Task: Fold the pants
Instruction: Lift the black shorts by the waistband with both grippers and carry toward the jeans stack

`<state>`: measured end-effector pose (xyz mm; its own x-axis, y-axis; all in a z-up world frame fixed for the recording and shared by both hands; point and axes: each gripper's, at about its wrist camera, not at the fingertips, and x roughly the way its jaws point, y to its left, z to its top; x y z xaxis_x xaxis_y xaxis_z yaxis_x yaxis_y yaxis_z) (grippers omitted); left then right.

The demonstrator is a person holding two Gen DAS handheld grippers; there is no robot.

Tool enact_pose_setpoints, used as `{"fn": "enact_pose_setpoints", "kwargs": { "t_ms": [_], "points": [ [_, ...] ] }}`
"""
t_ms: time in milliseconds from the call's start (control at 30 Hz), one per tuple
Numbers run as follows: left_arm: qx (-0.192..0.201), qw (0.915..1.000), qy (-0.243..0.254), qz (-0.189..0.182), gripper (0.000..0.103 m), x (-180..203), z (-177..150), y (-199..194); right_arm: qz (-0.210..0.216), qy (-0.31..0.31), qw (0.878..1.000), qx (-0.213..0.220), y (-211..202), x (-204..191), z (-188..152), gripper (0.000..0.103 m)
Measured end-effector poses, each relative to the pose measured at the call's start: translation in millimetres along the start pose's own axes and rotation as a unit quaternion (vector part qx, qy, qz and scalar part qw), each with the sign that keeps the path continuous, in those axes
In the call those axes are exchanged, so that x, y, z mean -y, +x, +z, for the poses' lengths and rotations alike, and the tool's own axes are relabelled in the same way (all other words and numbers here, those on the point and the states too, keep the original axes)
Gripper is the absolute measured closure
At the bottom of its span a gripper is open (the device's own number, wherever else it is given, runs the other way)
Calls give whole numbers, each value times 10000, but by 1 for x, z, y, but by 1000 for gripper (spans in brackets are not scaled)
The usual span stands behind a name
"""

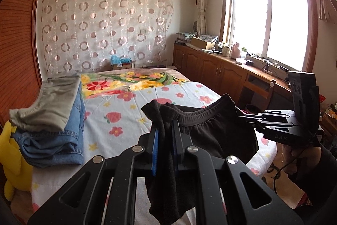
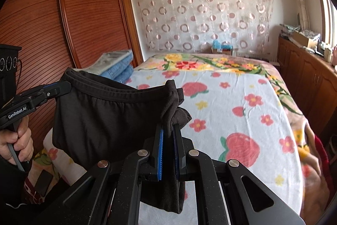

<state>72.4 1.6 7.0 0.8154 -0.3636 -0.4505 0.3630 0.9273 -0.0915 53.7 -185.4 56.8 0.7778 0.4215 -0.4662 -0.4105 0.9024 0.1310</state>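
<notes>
A pair of black pants (image 1: 212,130) hangs in the air above the bed, held by the elastic waistband. My left gripper (image 1: 166,125) is shut on one end of the waistband. My right gripper (image 2: 169,130) is shut on the other end, and it also shows at the right of the left wrist view (image 1: 242,116). The waistband (image 2: 118,88) sags a little between the two grippers. The left gripper shows at the left of the right wrist view (image 2: 65,84). The pants' lower part hangs below and is partly hidden behind the gripper frames.
The bed (image 2: 242,119) has a floral sheet with strawberries. A stack of folded clothes, grey on blue denim (image 1: 52,115), lies at its left side. A yellow plush toy (image 1: 10,161) sits beside the stack. A wooden wardrobe (image 2: 63,24) stands left, cabinets (image 1: 210,69) under the window right.
</notes>
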Motion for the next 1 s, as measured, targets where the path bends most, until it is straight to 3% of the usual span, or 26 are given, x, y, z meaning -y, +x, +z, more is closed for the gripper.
{"fn": "enact_pose_setpoints", "kwargs": {
  "t_ms": [600, 1000],
  "points": [
    [492, 9984, 228, 173, 91, 4, 32, -34, -36, -415, 9979, 506, -22, -12, 16, 95],
    [472, 9975, 248, 469, 91, -22, 41, -18, 180, -660, 9963, 529, 31, -5, 34, 95]
  ]
}}
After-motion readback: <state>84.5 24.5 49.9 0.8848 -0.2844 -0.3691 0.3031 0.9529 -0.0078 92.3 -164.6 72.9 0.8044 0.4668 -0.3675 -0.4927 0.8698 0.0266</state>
